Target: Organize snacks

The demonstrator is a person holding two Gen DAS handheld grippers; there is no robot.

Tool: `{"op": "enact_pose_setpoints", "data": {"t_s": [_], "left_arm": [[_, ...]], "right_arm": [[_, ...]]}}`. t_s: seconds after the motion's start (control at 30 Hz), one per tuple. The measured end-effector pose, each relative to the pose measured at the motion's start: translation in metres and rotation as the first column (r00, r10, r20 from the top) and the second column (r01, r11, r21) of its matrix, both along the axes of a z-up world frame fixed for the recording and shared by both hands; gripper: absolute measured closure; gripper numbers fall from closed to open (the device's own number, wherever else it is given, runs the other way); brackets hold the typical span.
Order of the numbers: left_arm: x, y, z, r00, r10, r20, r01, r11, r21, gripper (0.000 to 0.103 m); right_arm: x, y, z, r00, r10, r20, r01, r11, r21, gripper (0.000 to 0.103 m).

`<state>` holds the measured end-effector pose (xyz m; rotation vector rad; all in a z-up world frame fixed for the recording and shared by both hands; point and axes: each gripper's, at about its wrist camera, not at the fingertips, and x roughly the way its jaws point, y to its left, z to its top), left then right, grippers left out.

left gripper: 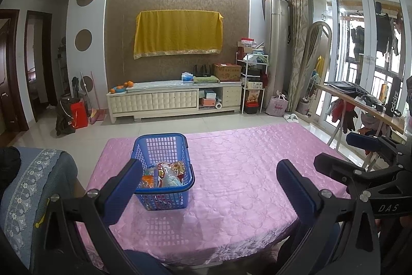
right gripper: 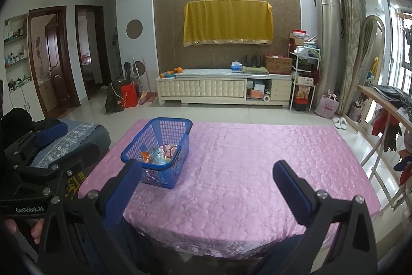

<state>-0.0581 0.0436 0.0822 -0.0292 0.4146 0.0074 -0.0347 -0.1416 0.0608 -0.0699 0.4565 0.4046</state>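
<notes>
A blue plastic basket point(left gripper: 154, 146) stands on the pink tablecloth point(left gripper: 244, 166), left of the table's middle. Several snack packets point(left gripper: 164, 175) lie inside it. The basket also shows in the right wrist view point(right gripper: 164, 132), with the snack packets point(right gripper: 159, 153) in it. My left gripper point(left gripper: 209, 179) is open and empty, held above the near edge, with the basket just behind its left finger. My right gripper point(right gripper: 206, 178) is open and empty, to the right of the basket. The right gripper also shows at the right edge of the left wrist view point(left gripper: 355, 148).
A chair with a grey floral cover point(left gripper: 31, 187) stands at the table's left. A wooden side table point(left gripper: 360, 99) with clutter stands at the right. A TV cabinet point(left gripper: 175, 97) lines the far wall. The tablecloth point(right gripper: 257, 159) right of the basket is bare.
</notes>
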Motion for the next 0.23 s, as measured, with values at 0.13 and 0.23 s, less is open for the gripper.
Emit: {"op": "enact_pose_setpoints", "data": {"t_s": [0.13, 0.23], "left_arm": [[-0.0013, -0.0003, -0.0014, 1.0, 0.009, -0.001, -0.009, 1.0, 0.013, 0.0], [-0.0009, 0.0003, -0.0025, 1.0, 0.009, -0.008, -0.009, 1.0, 0.009, 0.0]], "right_arm": [[-0.0006, 0.0006, -0.0004, 1.0, 0.001, -0.001, -0.001, 1.0, -0.002, 0.0], [-0.0009, 0.0005, -0.001, 1.0, 0.004, -0.007, -0.004, 1.0, 0.002, 0.0]]}}
